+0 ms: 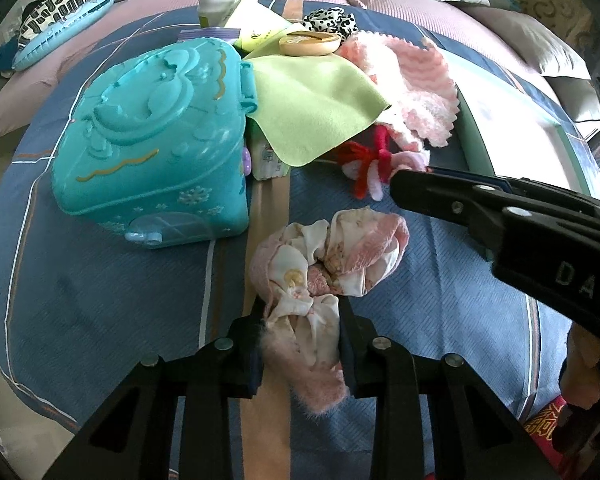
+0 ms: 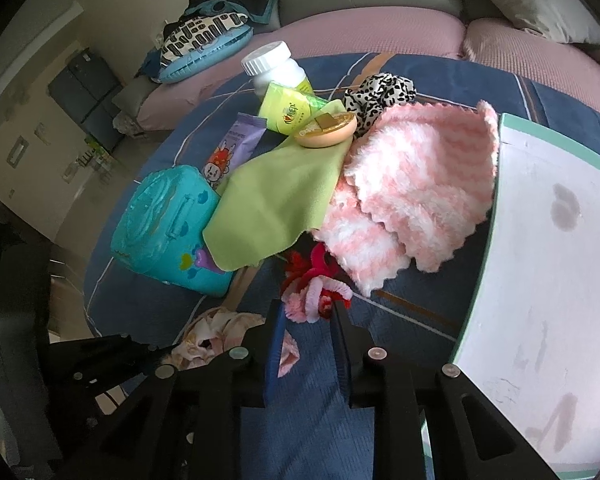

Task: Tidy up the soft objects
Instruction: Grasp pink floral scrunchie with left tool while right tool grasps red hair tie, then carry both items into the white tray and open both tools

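Now in hand: each claw is at one soft thing near the bottom of its own view, ready to lift.
Left gripper (image 1: pixel 302 328): narrow, its pads pressed on the pink bundle (image 1: pixel 332 256), a crumpled cloth at lower centre on the striped bedspread (image 1: pixel 100 280).
Right gripper (image 2: pixel 306 312): narrow, fingers flanking the pipe-cleaner flower (image 2: pixel 316 292) at lower centre. I cannot tell whether the pads bite it.
Doing it well: lift the bundle straight up so that the loose folds follow. Check that the flower's thin loops are truly pinched before rising. Keep clear of the green cloth's hanging corner.
White tray (image 2: pixel 540 280): one, right edge, probably where the soft things go.
Teal box (image 1: pixel 152 140): one, left of centre.
Fluffy pink-and-white cloth (image 2: pixel 412 200): one, folded, upper right.
Green cloth (image 1: pixel 316 112): one, centre.
Pink bundle: one.
Pipe-cleaner flower: one.
Spotted scrunchie (image 2: pixel 380 96): one, top centre.
Hard bits: one bottle (image 2: pixel 276 68), one round compact (image 2: pixel 328 130).
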Motion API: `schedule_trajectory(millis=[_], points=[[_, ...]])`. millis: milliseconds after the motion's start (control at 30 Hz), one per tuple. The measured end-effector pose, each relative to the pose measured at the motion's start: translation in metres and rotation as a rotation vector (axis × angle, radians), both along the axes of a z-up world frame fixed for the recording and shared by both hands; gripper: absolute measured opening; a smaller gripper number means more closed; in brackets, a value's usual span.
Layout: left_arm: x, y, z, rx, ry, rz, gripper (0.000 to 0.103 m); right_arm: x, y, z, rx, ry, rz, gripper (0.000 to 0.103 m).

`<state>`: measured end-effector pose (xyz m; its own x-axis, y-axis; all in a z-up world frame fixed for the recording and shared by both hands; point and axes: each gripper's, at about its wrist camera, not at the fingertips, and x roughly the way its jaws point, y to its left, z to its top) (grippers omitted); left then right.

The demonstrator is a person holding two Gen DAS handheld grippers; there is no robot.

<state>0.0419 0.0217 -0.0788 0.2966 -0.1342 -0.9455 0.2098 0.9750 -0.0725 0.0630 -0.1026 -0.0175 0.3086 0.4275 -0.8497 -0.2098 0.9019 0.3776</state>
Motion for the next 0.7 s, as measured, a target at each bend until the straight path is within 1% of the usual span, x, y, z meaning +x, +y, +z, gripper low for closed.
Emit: schedule_trajectory(millis=[200, 400, 567, 700], points=[[-0.001, 0.001, 0.004, 0.009, 0.002, 0.009, 0.032, -0.010, -0.006, 0.005, 0.011, 0.005, -0.013, 0.025], [-0.008, -0.002, 0.016, 0.010, -0.008, 0.012, 0.032, -0.022, -0.016, 0.022, 0.028, -0.019, -0.041, 0.025], [-0.018, -0.011, 0.038, 0.003, -0.042, -0.011, 0.032, -0.029, -0.029, 0.043, 0.046, -0.065, -0.077, 0.025], [-0.021, -0.019, 0.065, -0.003, -0.102, -0.031, 0.032, -0.033, -0.042, 0.064, 0.038, -0.121, -0.112, 0.025]])
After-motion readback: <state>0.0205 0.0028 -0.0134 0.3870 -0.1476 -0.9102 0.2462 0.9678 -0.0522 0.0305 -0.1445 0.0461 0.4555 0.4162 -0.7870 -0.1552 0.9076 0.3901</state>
